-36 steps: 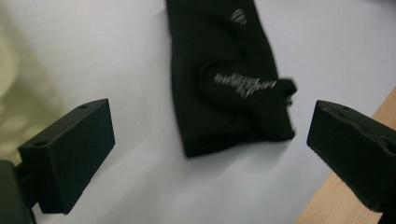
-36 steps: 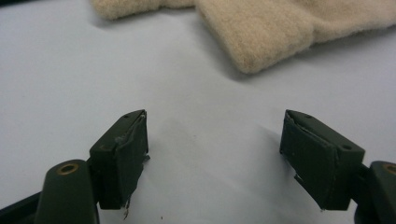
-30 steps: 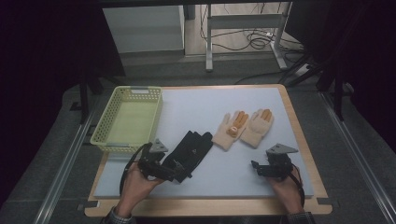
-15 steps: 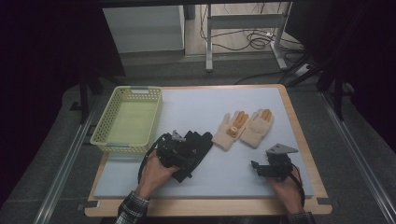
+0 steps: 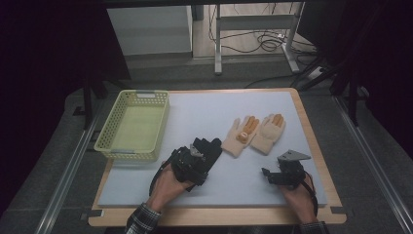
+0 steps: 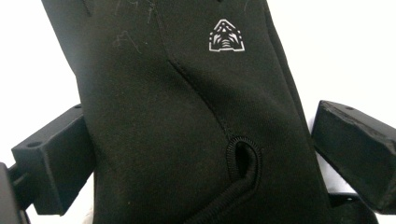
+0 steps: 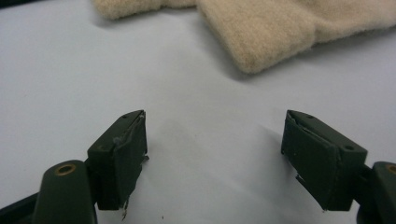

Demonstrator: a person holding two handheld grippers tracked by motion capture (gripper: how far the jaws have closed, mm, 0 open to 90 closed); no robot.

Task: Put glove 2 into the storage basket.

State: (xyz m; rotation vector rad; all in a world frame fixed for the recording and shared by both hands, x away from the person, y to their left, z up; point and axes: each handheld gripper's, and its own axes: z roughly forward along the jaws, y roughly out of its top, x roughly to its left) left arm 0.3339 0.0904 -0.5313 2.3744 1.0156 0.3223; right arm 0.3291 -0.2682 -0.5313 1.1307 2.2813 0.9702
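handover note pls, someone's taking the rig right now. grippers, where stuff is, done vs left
Left gripper: jaws open, one on each side of the black glove, not yet closed on it. The glove lies on the mat right of the basket.
Right gripper: jaws open and empty, low over bare mat near the table's right front, just short of the cuff of the nearer beige glove.
Beige gloves: two, side by side mid-mat, untouched.
Yellow basket: at the left, nothing in it.
Done: nothing binned.
Left, probably: close on the black glove, move it to the basket, then the beige pair.
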